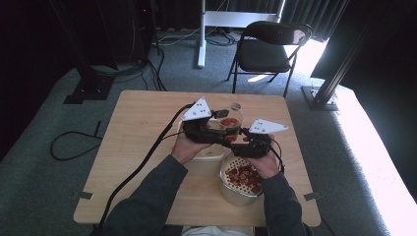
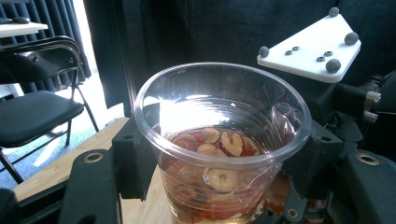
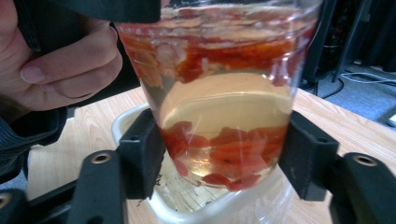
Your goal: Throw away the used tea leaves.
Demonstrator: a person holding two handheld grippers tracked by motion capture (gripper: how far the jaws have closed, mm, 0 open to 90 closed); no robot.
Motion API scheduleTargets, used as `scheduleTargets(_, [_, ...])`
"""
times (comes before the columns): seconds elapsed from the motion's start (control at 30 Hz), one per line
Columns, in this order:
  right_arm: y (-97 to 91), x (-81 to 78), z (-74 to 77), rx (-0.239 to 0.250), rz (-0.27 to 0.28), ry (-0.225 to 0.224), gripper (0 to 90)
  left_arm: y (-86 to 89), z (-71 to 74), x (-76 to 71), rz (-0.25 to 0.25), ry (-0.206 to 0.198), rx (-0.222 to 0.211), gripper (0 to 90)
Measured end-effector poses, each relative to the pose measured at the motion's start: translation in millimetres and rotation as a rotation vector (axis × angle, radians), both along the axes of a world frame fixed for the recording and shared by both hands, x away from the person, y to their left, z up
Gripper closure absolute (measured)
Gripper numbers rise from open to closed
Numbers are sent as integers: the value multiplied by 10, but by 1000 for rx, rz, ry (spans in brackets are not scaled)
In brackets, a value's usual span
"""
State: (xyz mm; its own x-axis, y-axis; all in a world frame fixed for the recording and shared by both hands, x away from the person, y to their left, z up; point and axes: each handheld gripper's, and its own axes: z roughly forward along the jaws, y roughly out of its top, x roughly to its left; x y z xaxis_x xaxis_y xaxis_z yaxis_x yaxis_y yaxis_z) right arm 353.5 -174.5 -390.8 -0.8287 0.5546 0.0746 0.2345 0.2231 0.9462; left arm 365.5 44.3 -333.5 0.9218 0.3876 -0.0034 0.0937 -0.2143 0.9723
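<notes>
Clear cup of red fruit slices in liquid, gripped by two hand-held grippers.

Item: plastic cup (image 1: 230,123), centre of the high view, held above a pale tub (image 1: 206,152) on the wooden table (image 1: 137,132). Left gripper (image 2: 219,163) clamps it near the rim; right gripper (image 3: 219,161) has both pads against its lower wall. Lower right: a bowl with a strainer (image 1: 241,179) of red slices. Upper right: a black chair (image 1: 268,46).
</notes>
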Motion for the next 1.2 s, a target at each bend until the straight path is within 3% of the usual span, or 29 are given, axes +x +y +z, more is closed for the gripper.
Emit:
scheduleTargets(0.37, [18,32,-21,9,4,12,403,-12,-10,7,0,5,-5,357])
scheduleTargets(0.67, [-8,-5,-22,1,-23,-19,434,1,-10,12,-15,16,-7,303])
scheduleTargets(0.83, [-33,-36,-15,-2,-42,-52,441,7,0,-16,-14,2,-5,278])
scheduleTargets(1.03, [-77,-41,-42,16,-65,-57,443,26,21,-48,-10,-8,-13,247])
scheduleTargets(1.2, [-172,-45,-42,25,-93,-57,442,53,19,-93,-11,-13,15,247])
